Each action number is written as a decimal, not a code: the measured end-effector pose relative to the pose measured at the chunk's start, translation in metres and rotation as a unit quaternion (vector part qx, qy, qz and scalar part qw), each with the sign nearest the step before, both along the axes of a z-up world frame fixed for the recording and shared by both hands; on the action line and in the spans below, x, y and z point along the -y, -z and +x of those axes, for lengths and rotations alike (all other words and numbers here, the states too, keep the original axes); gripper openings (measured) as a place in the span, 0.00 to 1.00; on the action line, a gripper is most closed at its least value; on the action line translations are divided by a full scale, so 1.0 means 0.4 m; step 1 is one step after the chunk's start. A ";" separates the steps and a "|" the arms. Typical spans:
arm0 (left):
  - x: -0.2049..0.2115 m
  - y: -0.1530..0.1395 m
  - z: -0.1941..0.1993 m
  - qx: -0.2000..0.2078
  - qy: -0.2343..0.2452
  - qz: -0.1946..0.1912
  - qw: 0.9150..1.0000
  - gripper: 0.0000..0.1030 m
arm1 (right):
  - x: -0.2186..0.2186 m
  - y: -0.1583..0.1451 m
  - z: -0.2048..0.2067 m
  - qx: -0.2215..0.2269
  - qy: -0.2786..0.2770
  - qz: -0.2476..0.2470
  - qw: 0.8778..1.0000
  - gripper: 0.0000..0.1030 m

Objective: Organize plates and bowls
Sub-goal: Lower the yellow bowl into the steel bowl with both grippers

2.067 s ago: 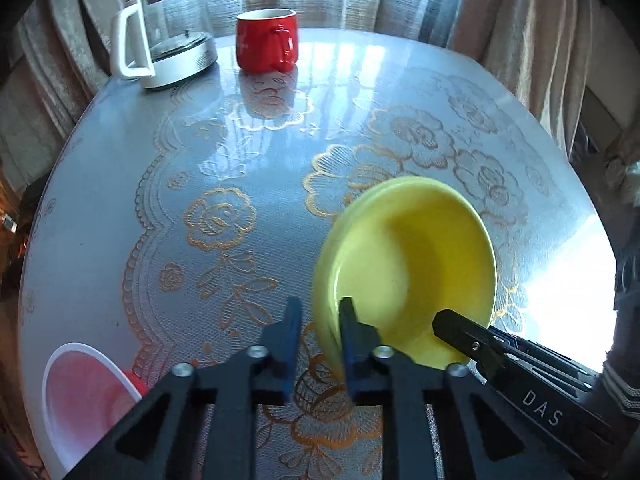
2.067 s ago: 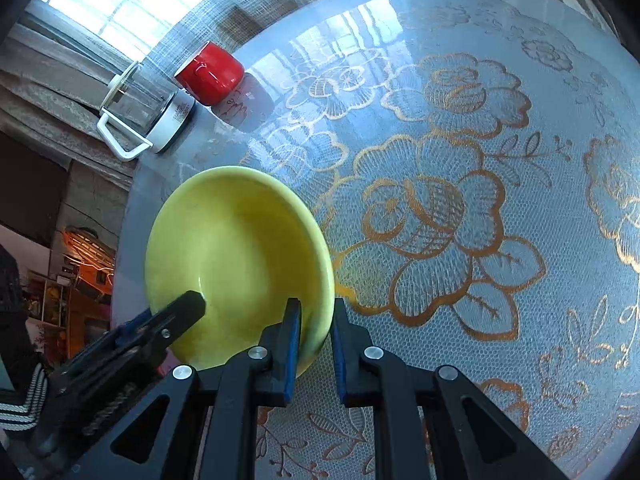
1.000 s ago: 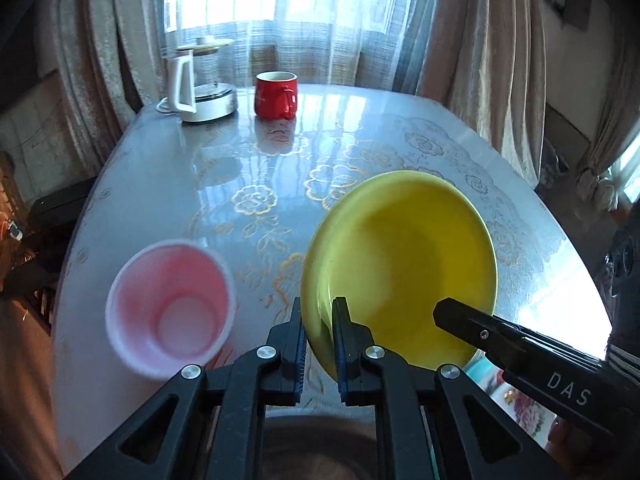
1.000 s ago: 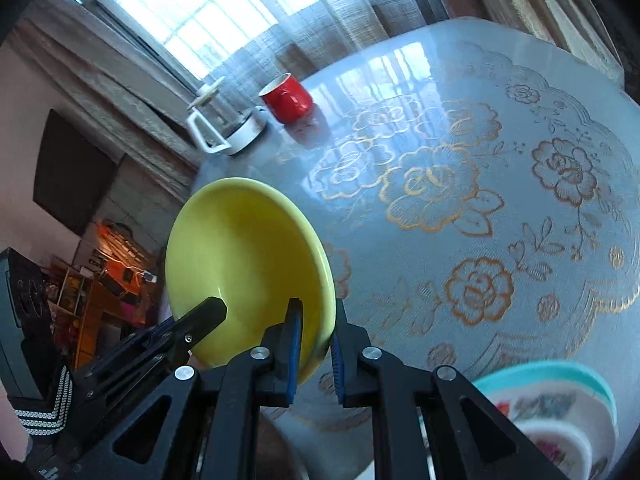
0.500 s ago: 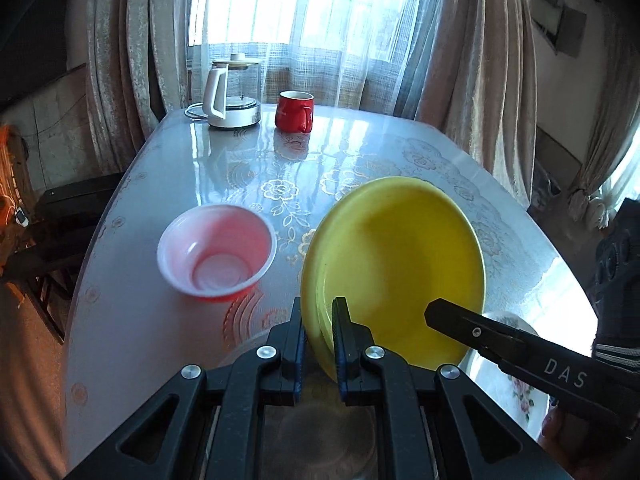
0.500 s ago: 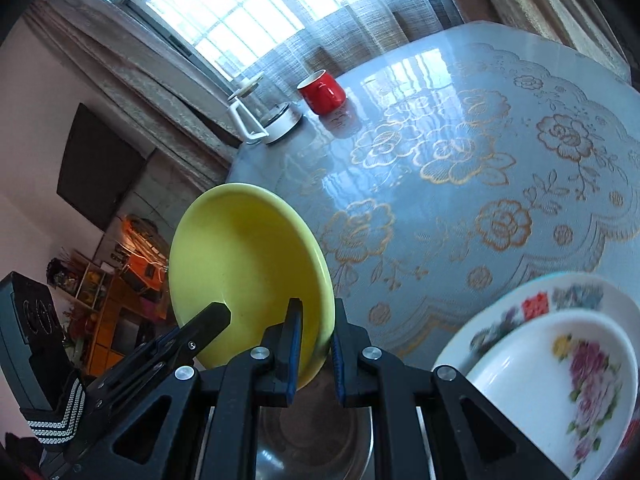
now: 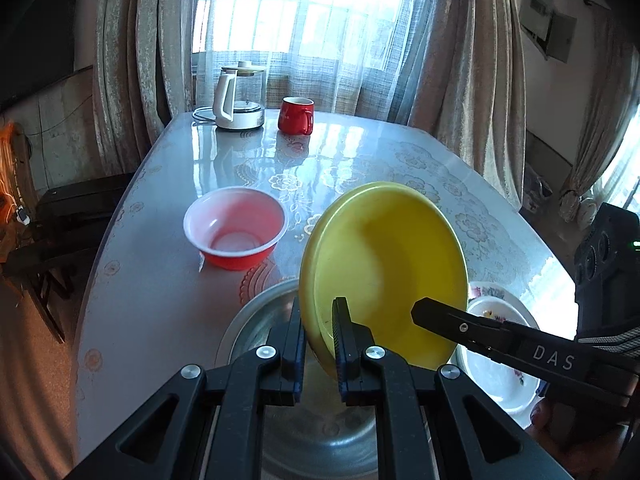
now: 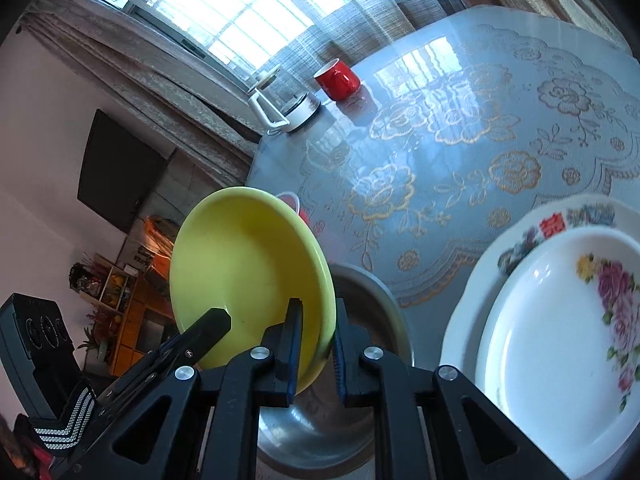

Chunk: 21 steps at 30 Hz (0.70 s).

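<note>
Since the earlier frames I've carried the yellow bowl (image 7: 384, 264) back from mid-table to above the steel basin (image 7: 256, 320) at the near edge. Left view: left gripper (image 7: 318, 340) pinches its left rim, pink bowl (image 7: 235, 226) far-left. Right view: right gripper (image 8: 316, 344) clamps the opposite rim, floral plates (image 8: 560, 320) to the right. I judge lowering comes next, both releasing together.

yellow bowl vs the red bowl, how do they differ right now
The yellow bowl is held tilted on edge, gripped at its rim by the left gripper and the right gripper above a metal basin; the red bowl sits upright on the table, untouched. The yellow one looks wider and shallower, the red deeper, with a pale inside. Both are empty.
</note>
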State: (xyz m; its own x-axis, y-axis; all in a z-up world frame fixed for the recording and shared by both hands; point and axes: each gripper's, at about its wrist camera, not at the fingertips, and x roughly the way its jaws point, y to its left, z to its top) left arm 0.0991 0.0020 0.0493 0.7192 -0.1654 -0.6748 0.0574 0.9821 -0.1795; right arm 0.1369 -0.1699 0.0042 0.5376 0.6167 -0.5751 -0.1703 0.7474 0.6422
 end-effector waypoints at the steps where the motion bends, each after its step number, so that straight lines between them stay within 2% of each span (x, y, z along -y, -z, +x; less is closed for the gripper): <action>1: -0.002 0.001 -0.007 -0.001 0.000 -0.001 1.000 0.12 | -0.003 0.002 -0.004 0.000 -0.002 0.000 1.000 0.14; 11: -0.010 0.036 -0.066 -0.002 0.002 0.005 1.000 0.12 | -0.017 0.026 -0.056 -0.007 -0.012 -0.002 1.000 0.15; 21: -0.029 0.088 -0.094 -0.021 0.004 -0.011 1.000 0.12 | -0.033 0.062 -0.076 -0.025 -0.024 -0.009 0.999 0.15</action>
State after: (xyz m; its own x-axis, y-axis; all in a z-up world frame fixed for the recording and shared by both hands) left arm 0.0615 0.0138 0.0139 0.6891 -0.1857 -0.7005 0.0568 0.9775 -0.2033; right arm 0.1064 -0.1567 -0.0205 0.4787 0.6300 -0.6115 -0.1744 0.7508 0.6370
